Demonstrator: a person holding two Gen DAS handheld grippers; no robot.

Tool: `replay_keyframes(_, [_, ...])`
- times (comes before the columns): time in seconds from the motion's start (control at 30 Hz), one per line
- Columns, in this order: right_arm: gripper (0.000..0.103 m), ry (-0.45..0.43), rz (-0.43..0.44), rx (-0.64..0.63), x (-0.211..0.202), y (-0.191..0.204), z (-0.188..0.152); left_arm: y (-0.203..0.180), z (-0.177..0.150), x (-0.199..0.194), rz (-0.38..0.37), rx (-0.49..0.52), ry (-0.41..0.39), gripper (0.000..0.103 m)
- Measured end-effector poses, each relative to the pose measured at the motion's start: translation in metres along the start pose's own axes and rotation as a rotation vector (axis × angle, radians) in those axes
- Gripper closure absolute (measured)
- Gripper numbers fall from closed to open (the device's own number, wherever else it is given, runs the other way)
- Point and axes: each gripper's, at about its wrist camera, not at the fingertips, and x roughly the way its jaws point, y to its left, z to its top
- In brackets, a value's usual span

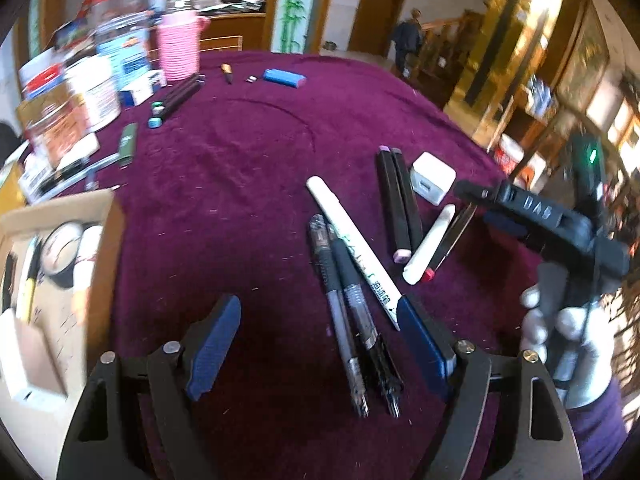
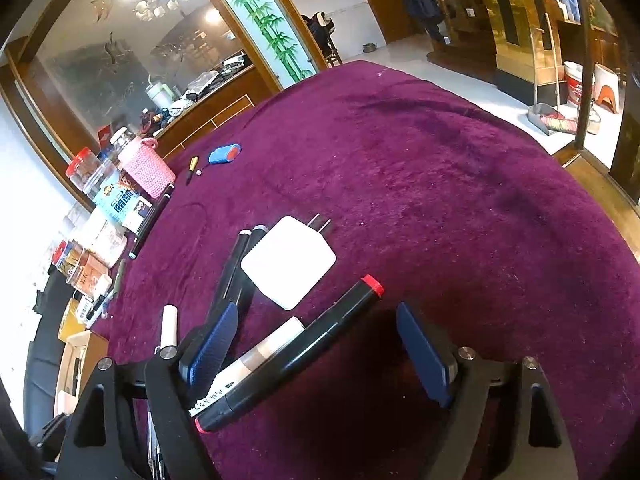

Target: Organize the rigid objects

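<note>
Fingers [image 2: 424, 356] (spread) over marker [image 2: 288, 350], charger [image 2: 288, 266] beside

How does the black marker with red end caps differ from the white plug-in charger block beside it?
The black marker with red end caps is long, slim and dark; the white plug-in charger block is squat, squarish and pale. The marker lies between the open right gripper fingers; the charger lies beyond them. The charger shows two metal prongs; the marker has coloured caps. Both rest on the purple tablecloth.
</note>
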Motion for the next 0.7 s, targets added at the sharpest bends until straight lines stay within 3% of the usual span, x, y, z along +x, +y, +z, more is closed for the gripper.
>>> replay_keyframes(0.1, [0.018, 0.0, 0.001, 0.002, 0.0, 0.0, 0.0, -0.001, 0.002, 0.016, 0.032, 0.022, 0.033, 0.064])
replay_keyframes(0.27, [0.017, 0.001, 0.0, -0.001, 0.0, 0.0, 0.0, 0.007, -0.001, 0.021, 0.027, 0.011, 0.041, 0.062])
replay_keyframes(0.43, [0.017, 0.001, 0.0, -0.004, -0.001, 0.0, 0.0, -0.012, 0.001, 0.031, 0.103, 0.093, 0.061, 0.06])
replay_keyframes(0.53, [0.016, 0.001, 0.005, -0.003, 0.0, 0.0, 0.0, -0.027, 0.005, 0.038, 0.183, 0.183, 0.014, 0.059])
replay_keyframes(0.57, [0.016, 0.001, 0.009, -0.002, 0.0, -0.001, 0.0, -0.029, 0.006, 0.039, 0.189, 0.193, 0.009, 0.063])
replay_keyframes(0.6, [0.016, -0.001, 0.015, 0.004, -0.001, -0.002, 0.0, -0.03, 0.007, 0.039, 0.162, 0.194, 0.011, 0.085])
replay_keyframes(0.63, [0.016, -0.003, 0.018, 0.006, 0.0, -0.003, -0.001, -0.029, 0.007, 0.039, 0.11, 0.183, 0.019, 0.089])
replay_keyframes(0.7, [0.016, -0.007, 0.018, 0.003, 0.001, -0.002, -0.001, -0.026, 0.003, 0.032, 0.105, 0.171, 0.002, 0.092])
